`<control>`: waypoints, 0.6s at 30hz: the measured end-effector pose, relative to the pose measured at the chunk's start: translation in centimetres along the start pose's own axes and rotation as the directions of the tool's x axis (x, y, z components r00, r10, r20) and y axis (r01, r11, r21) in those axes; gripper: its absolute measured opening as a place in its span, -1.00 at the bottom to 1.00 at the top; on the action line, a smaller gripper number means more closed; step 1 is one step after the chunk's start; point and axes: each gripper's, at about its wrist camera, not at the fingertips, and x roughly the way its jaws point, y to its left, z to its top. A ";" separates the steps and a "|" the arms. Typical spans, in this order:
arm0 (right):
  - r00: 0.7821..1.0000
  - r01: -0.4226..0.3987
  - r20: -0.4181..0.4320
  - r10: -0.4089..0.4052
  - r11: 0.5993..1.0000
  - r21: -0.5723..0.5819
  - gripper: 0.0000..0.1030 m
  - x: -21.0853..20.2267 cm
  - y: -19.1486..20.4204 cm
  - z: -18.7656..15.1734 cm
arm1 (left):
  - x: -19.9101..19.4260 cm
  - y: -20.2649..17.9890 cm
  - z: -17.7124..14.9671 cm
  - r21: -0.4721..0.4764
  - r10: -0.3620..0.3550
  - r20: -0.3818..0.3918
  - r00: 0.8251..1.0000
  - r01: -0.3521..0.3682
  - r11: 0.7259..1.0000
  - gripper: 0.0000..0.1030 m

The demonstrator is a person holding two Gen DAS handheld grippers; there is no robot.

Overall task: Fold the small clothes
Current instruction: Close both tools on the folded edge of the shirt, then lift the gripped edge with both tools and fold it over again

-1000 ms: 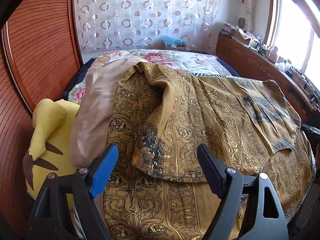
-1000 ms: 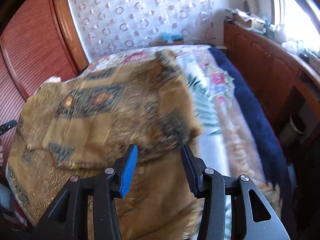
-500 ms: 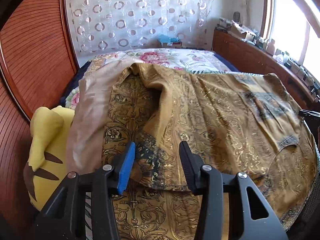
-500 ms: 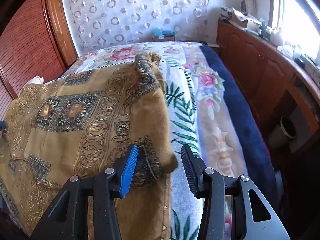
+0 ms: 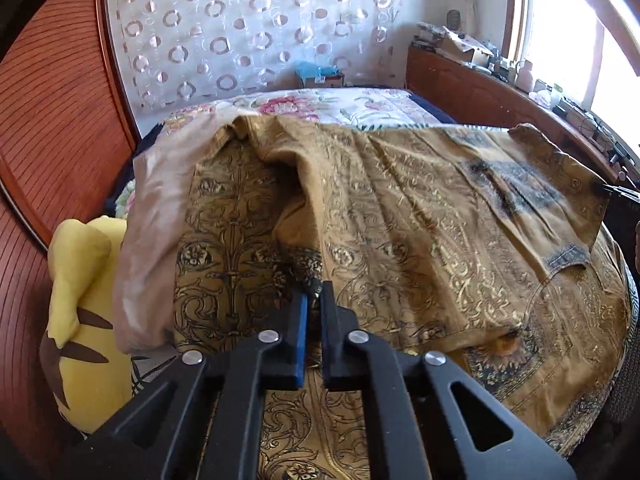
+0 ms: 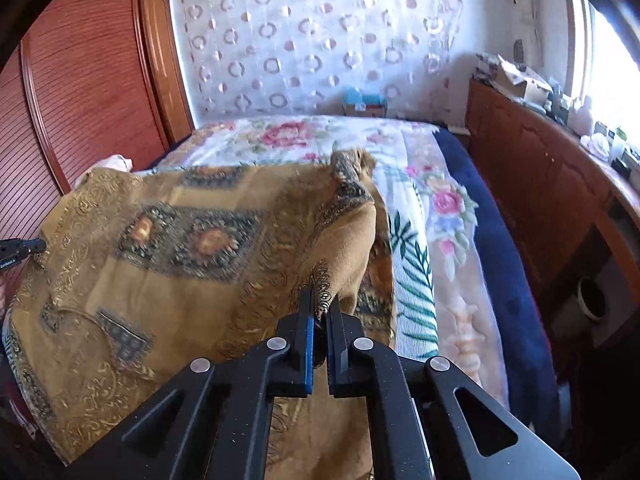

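A golden-brown patterned garment (image 5: 400, 216) lies spread over the bed, with dark ornate panels; it also shows in the right wrist view (image 6: 192, 248). My left gripper (image 5: 314, 300) is shut on a dark-bordered edge of the garment's folded-over flap. My right gripper (image 6: 320, 310) is shut on a patterned edge of the same garment at its right side, lifting it slightly off the bed. The tip of my right gripper shows at the far right of the left wrist view (image 5: 618, 192); the tip of my left gripper shows at the left edge of the right wrist view (image 6: 20, 250).
A floral bedspread (image 6: 432, 216) covers the bed. A yellow plush toy (image 5: 84, 312) and a beige cloth (image 5: 152, 220) lie at the left. Wooden wardrobe doors (image 6: 88, 92) stand left, a wooden cabinet (image 6: 540, 184) with clutter right, a dotted curtain (image 5: 256, 32) behind.
Both grippers closed from open onto edges of the garment. The right side of the garment has been drawn back and lifted.
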 end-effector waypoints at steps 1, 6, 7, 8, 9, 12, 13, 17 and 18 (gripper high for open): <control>1.000 -0.001 0.009 0.001 1.000 -0.001 -0.92 -0.2 0.1 0.0 | -0.4 -0.1 0.1 -0.004 -0.002 0.013 1.000 0.002 1.000 -0.93; 0.998 -0.013 0.055 0.013 1.000 -0.001 -0.94 -2.4 0.6 -0.2 | -4.2 -0.1 0.4 -0.053 -0.036 0.107 0.994 0.041 0.998 -0.94; 0.998 -0.027 0.063 0.027 1.000 -0.001 -0.94 -2.9 0.7 -0.4 | -5.2 -0.2 0.2 -0.057 -0.036 0.127 0.991 0.043 0.997 -0.94; 0.996 -0.039 0.075 0.039 0.999 -0.001 -0.94 -3.6 0.8 -0.8 | -5.8 -0.4 0.1 -0.060 -0.033 0.138 0.990 0.041 0.997 -0.94; 0.996 -0.045 0.082 0.045 0.999 -0.002 -0.94 -3.9 0.8 -1.0 | -6.5 -0.4 0.0 -0.062 -0.040 0.150 0.988 0.050 0.997 -0.94; 0.993 -0.064 0.099 0.064 0.998 -0.004 -0.94 -5.3 0.8 -2.0 | -8.4 -0.7 -0.9 -0.061 -0.048 0.175 0.983 0.060 0.996 -0.94; 0.993 -0.065 0.101 0.065 0.998 -0.005 -0.94 -5.7 0.8 -2.4 | -8.9 -0.7 -1.1 -0.065 -0.046 0.182 0.982 0.058 0.996 -0.94; 0.988 -0.096 0.123 0.094 0.995 0.010 -0.95 -7.7 0.2 -3.4 | -11.1 0.4 -1.9 -0.096 -0.051 0.208 0.977 0.072 0.993 -0.95; 0.987 -0.099 0.127 0.096 0.995 0.012 -0.95 -8.0 0.0 -3.5 | -11.8 0.7 -2.2 -0.103 -0.045 0.211 0.976 0.068 0.992 -0.95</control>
